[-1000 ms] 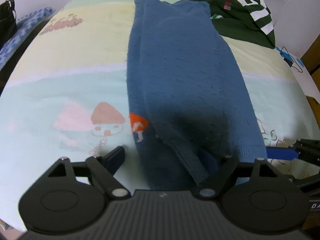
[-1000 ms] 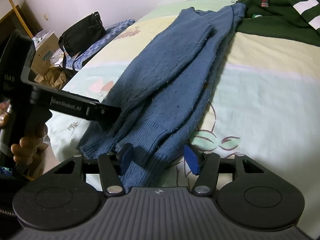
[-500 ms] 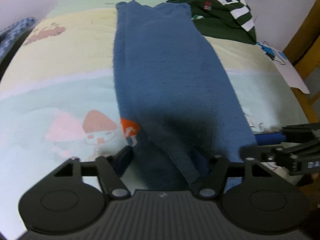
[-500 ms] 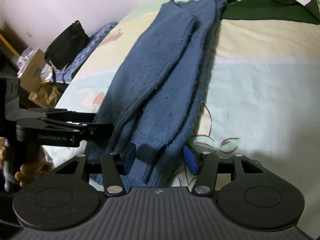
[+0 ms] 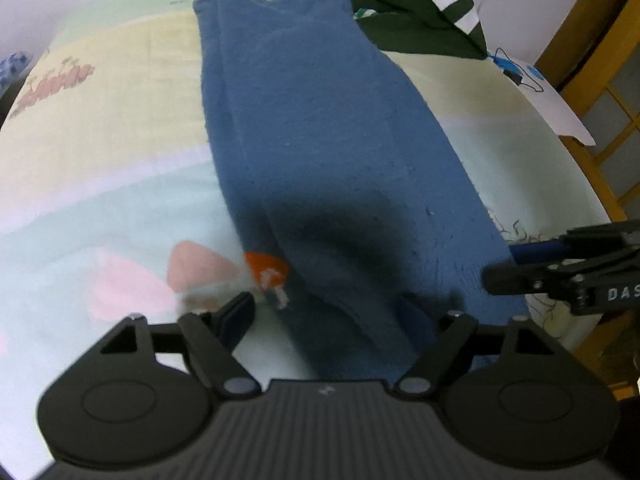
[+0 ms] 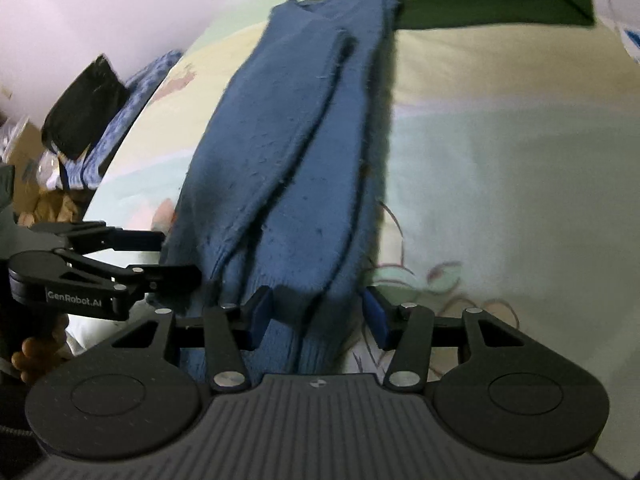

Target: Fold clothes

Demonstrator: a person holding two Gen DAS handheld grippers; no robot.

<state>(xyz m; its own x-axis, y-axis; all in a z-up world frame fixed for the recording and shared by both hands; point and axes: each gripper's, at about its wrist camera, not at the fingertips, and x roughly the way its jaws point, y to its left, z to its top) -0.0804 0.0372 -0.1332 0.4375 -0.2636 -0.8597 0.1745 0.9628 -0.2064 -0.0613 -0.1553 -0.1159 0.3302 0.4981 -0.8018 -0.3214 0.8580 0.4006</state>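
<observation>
- Lengthwise on the pastel printed bedsheet [image 5: 120, 128] lies the blue sweater [image 5: 320, 140], folded into a long strip, its hem at the near edge.
- Left gripper [image 5: 326, 314]: fingers spread wide, hem lying between them; no pinch visible.
- Right gripper [image 6: 318, 312]: fingers also apart, straddling the hem's right corner.
- Green striped garment [image 5: 420, 4] touches the sweater's far end.
- Black bag [image 6: 86, 114] beside the bed.

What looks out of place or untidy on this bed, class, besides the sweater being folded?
Behind the blue sweater, a green garment with white stripes lies crumpled in a heap at the far end of the bed, unfolded. The sweater itself lies long and fairly straight.
</observation>
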